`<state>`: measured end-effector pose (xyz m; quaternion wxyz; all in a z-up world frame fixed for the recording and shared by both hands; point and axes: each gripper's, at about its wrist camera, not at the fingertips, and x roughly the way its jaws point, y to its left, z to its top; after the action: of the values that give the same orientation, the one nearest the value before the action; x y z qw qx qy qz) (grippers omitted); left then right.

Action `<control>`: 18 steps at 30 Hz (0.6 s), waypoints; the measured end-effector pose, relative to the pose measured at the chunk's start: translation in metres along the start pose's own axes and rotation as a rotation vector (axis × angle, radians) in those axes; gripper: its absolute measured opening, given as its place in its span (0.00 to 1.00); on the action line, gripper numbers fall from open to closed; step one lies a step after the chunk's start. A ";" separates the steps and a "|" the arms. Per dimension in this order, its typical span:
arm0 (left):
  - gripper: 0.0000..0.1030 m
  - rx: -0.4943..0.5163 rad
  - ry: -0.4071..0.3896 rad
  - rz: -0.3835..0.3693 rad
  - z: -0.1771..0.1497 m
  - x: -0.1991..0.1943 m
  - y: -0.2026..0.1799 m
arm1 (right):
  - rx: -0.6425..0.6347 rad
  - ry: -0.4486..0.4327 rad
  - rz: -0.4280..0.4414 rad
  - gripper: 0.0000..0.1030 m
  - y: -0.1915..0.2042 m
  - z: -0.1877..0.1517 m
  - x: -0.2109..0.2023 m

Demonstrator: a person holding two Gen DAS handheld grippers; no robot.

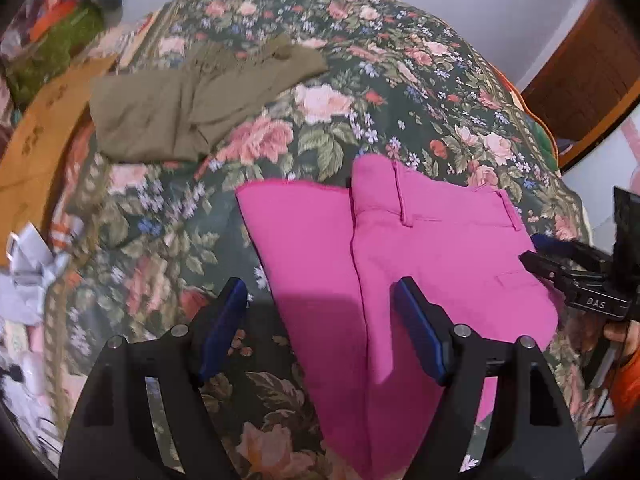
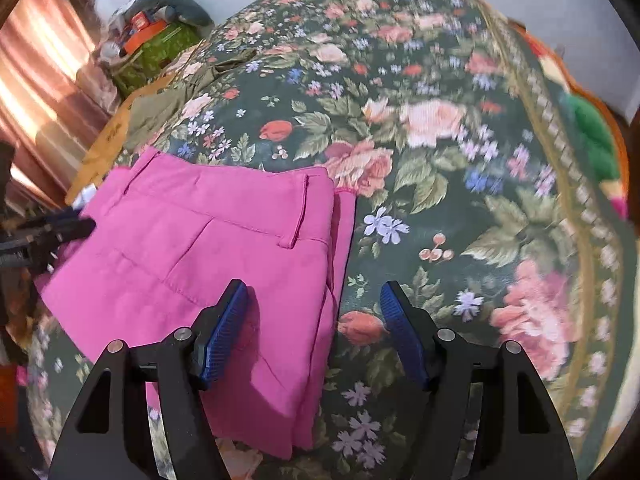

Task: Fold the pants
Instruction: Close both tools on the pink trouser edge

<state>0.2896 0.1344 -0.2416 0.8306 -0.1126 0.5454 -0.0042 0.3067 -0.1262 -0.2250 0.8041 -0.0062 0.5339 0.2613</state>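
The pink pants (image 1: 420, 248) lie folded on the floral bedspread (image 1: 360, 80), waistband and belt loop facing up. My left gripper (image 1: 320, 292) hovers open over their left part, with the fabric below and untouched by the blue pads. In the right wrist view the pink pants (image 2: 192, 248) fill the left half. My right gripper (image 2: 314, 292) stands open over their right edge, one finger above the cloth and the other above the bedspread (image 2: 440, 160). Each gripper shows in the other's view: the right gripper (image 1: 532, 256) and the left gripper (image 2: 80, 224).
Olive pants (image 1: 180, 108) lie folded at the far left of the bed. A brown cardboard sheet (image 1: 36, 152) and a cluttered pile (image 1: 60, 32) sit beyond the left edge. White cloth (image 1: 28, 272) lies at the near left. A wooden door (image 1: 580, 60) stands to the right.
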 end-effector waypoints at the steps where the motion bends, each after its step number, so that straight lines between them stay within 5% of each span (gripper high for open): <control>1: 0.74 -0.012 0.004 -0.013 0.000 0.001 0.001 | 0.014 0.002 0.011 0.63 -0.001 0.000 0.001; 6: 0.74 -0.012 0.025 -0.073 0.003 0.005 0.001 | 0.031 0.007 0.039 0.57 -0.002 0.003 0.007; 9: 0.69 -0.003 0.028 -0.095 0.004 0.008 -0.001 | 0.032 0.019 0.073 0.40 0.001 0.005 0.012; 13: 0.45 0.002 0.023 -0.134 0.007 0.009 -0.004 | 0.054 0.020 0.087 0.31 0.000 0.006 0.015; 16: 0.26 0.005 0.000 -0.140 0.010 0.003 -0.006 | 0.054 0.005 0.072 0.13 0.000 0.006 0.011; 17: 0.10 0.005 -0.009 -0.131 0.011 0.001 -0.005 | 0.040 -0.006 0.060 0.11 0.002 0.006 0.008; 18: 0.10 0.010 -0.019 -0.110 0.013 -0.002 -0.006 | 0.024 -0.021 0.047 0.11 0.005 0.007 0.005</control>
<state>0.3013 0.1316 -0.2334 0.8347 -0.1381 0.5307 -0.0515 0.3118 -0.1179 -0.2253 0.8032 0.0187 0.5285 0.2741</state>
